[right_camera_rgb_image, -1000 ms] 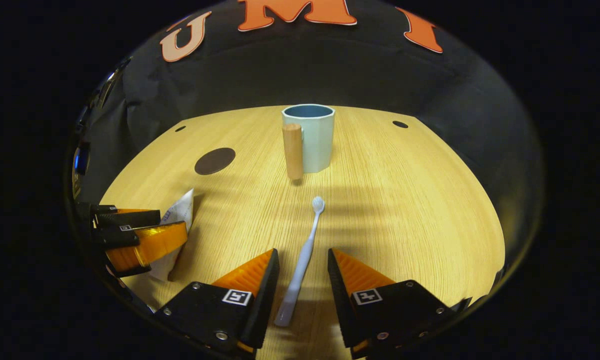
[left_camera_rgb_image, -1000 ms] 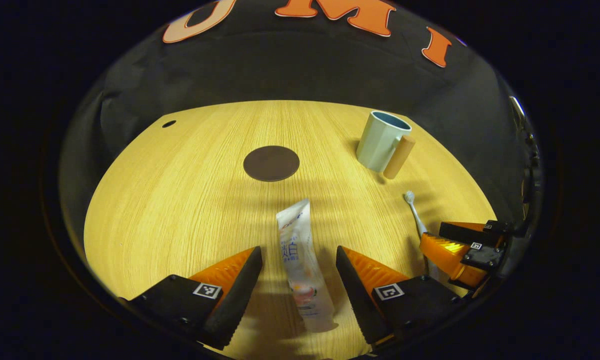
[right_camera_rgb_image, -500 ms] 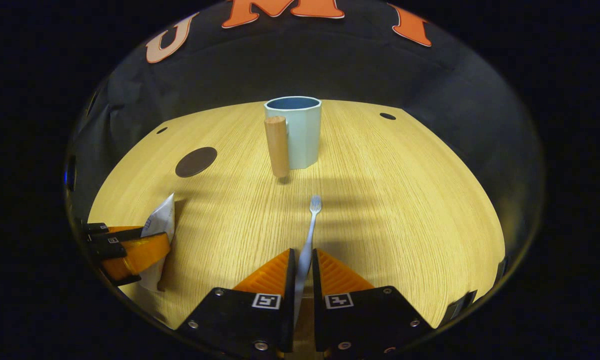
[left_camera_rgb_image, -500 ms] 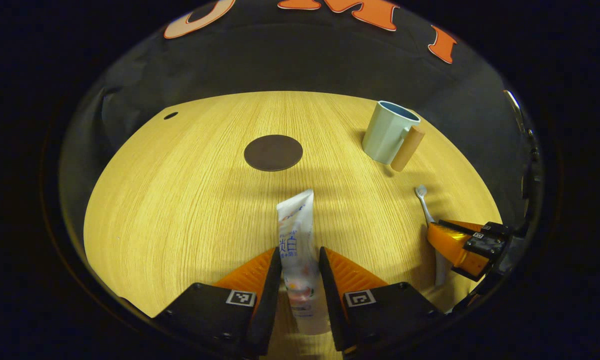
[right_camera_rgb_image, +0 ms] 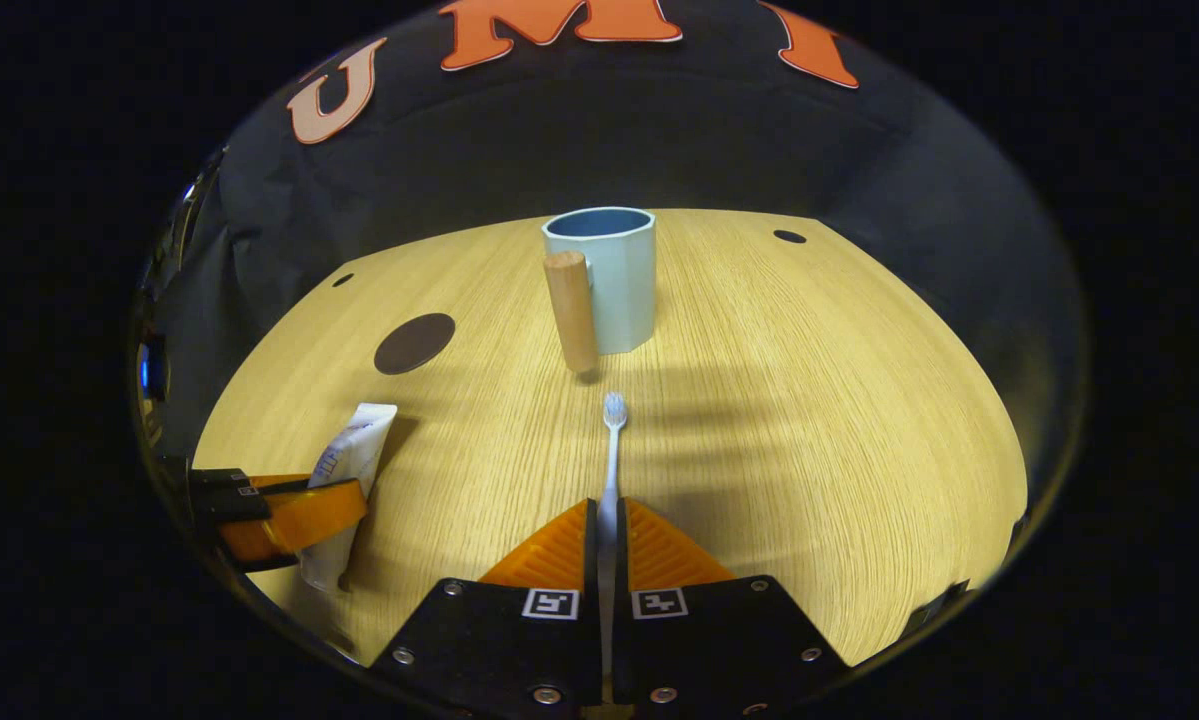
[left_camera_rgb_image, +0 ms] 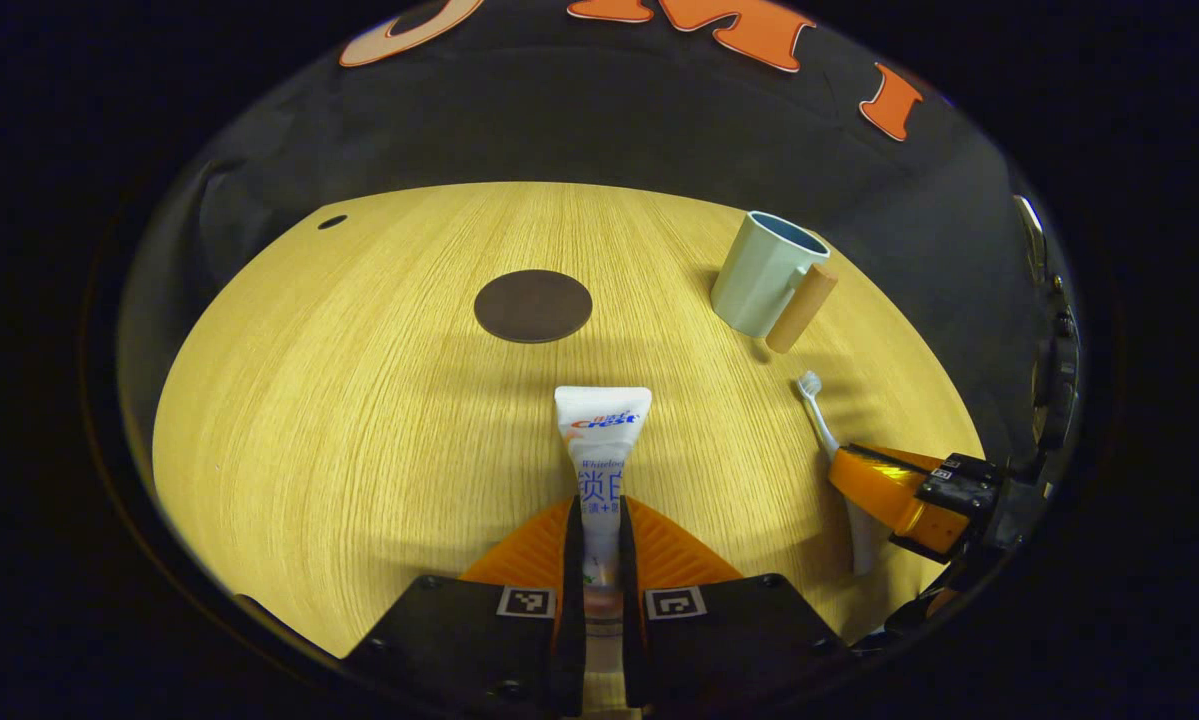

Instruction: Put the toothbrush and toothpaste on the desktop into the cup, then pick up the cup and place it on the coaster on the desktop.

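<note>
Both pickups look made, nothing delivered yet. The left gripper (left_camera_rgb_image: 600, 545) has its fingers pressed on the toothpaste (left_camera_rgb_image: 599, 450), pinching the tube low on its body, flat crimped end pointing away toward the coaster (left_camera_rgb_image: 533, 306). Whether the tube is off the desktop (left_camera_rgb_image: 359, 400) I cannot tell for certain. The right gripper (right_camera_rgb_image: 607, 530) is pinched on the toothbrush (right_camera_rgb_image: 611, 450) along its handle, bristle head pointing at the cup (right_camera_rgb_image: 604, 275). Seen from the left gripper view, the brush (left_camera_rgb_image: 824, 425) sticks out past the right gripper (left_camera_rgb_image: 894, 490) on both ends. The cup stands upright and empty as far as its dark inside shows, well apart from the coaster, with its wooden handle (right_camera_rgb_image: 571, 312) turned toward the right gripper. Remaining, by my judgement: carry both items over, drop them into the cup, then take the cup and set it on the coaster. The path from either gripper to the cup is bare wood; the likeliest trouble is the two grippers meeting over the one narrow mouth, so going one at a time seems wise. The wooden handle, on the near side, could catch the brush head. Small dark holes (right_camera_rgb_image: 789, 237) sit at the far edge, out of the way.
</note>
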Demonstrator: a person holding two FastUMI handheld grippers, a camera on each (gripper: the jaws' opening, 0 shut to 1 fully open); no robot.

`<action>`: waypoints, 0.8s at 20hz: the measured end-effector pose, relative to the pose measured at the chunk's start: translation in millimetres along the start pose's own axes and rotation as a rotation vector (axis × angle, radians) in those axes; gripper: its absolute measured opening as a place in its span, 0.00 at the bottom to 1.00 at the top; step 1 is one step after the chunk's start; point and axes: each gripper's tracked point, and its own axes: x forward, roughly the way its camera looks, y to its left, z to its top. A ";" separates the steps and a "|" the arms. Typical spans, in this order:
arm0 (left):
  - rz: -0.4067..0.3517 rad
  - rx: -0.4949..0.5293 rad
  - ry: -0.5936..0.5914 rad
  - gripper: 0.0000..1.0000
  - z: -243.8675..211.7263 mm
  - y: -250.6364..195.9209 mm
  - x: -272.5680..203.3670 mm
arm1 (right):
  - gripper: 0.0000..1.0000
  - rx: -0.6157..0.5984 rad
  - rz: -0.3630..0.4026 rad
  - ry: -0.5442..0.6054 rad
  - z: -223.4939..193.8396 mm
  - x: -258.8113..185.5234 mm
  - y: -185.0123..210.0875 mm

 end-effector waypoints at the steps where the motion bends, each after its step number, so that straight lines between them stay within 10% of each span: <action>1: 0.002 0.006 -0.012 0.19 2.7 0.9 -1.4 | 0.05 -0.001 0.007 -0.010 3.9 -3.1 0.8; 16: 0.005 0.022 -0.125 0.19 25.2 5.0 -13.1 | 0.05 -0.016 0.048 -0.359 117.3 -67.2 3.6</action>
